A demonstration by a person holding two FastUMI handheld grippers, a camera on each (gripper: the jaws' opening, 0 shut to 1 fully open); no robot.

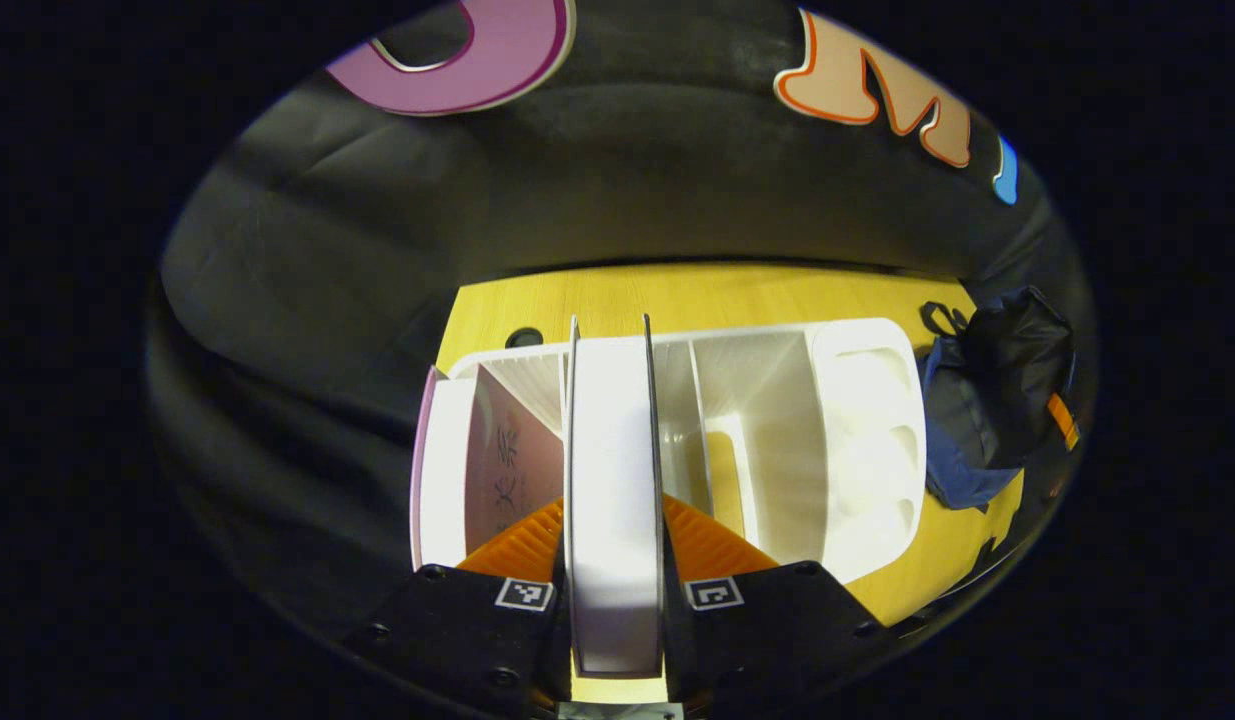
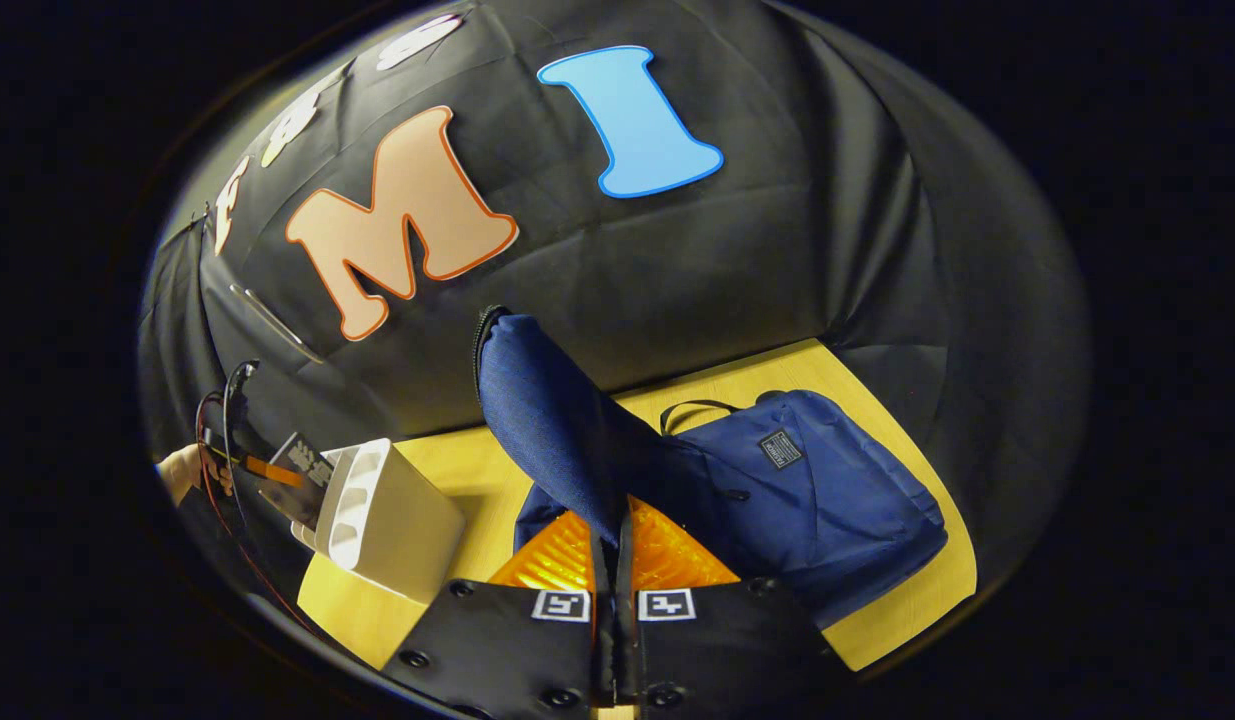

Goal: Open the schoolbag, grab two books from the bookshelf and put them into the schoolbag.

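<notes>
A thick book (image 1: 613, 470) stands upright in the white bookshelf (image 1: 857, 420), page edges toward me, and my left gripper (image 1: 614, 525) is shut on it, one finger on each cover. A second book (image 1: 507, 460) with a pink cover leans in the slot to its left. The dark blue schoolbag (image 2: 807, 490) lies on the yellow table (image 2: 907, 610). My right gripper (image 2: 617, 525) is shut on the schoolbag's front flap (image 2: 547, 410) and holds it raised above the bag. In the right gripper view the bookshelf (image 2: 387, 520) stands at the left.
The left gripper (image 2: 292, 470) and the hand (image 2: 182, 468) holding it show far off behind the bookshelf. In the left gripper view the schoolbag (image 1: 987, 410) sits just right of the shelf. The table (image 1: 697, 295) ends at the black cloth wall behind.
</notes>
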